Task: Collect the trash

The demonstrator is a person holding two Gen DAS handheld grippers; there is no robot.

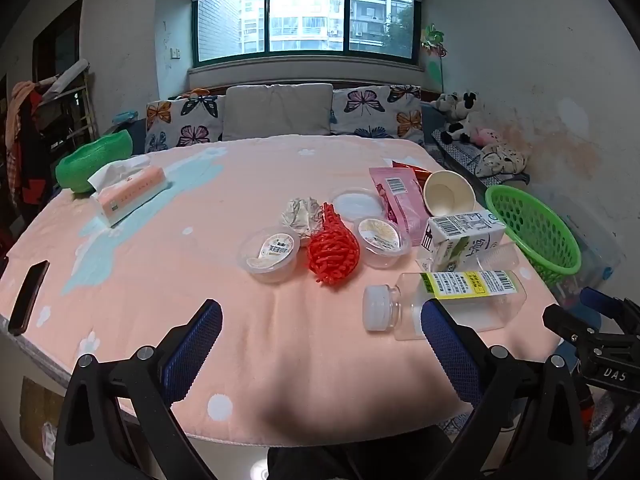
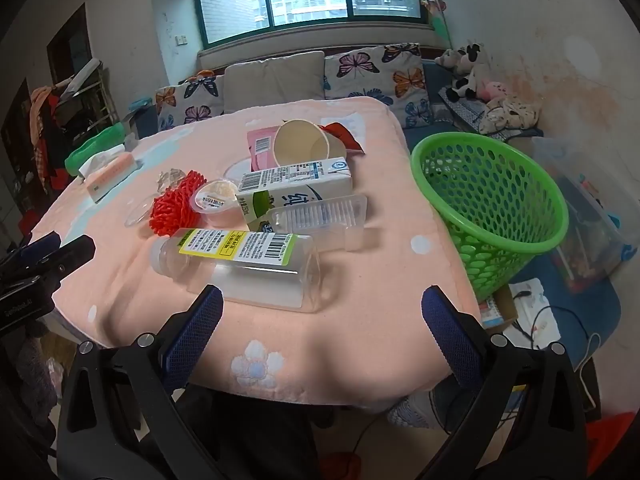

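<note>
**Both claws wide and empty, bottle first in line**

Nearest my right claw (image 2: 322, 312) lies the clear bottle (image 2: 240, 268), on its side on the pink-covered table (image 2: 360, 344), cap pointing left, just ahead of the spread blue pads. I hold nothing in that claw, and my left claw (image 1: 322, 328) hangs equally wide and empty over the near edge of the table.

Behind the bottle sit a clear plastic tray (image 2: 320, 214) and a milk carton (image 2: 292, 188), then a paper cup (image 2: 304, 148) on its side against a pink wrapper (image 2: 260, 144). To the left are a red mesh net (image 2: 176, 204), two pudding cups (image 1: 272, 254), crumpled foil (image 1: 300, 216) and a loose lid (image 1: 356, 204). The green basket (image 2: 496, 196) stands off the table's right edge, nothing visible inside.

I judge collecting has barely begun. For a clean grab I would straddle the bottle across its labelled body, not the tapering neck, and squeeze gently since thin plastic will likely buckle or squirt out. The tissue box (image 1: 132, 194) and phone (image 1: 28, 296) look like keepers.
</note>
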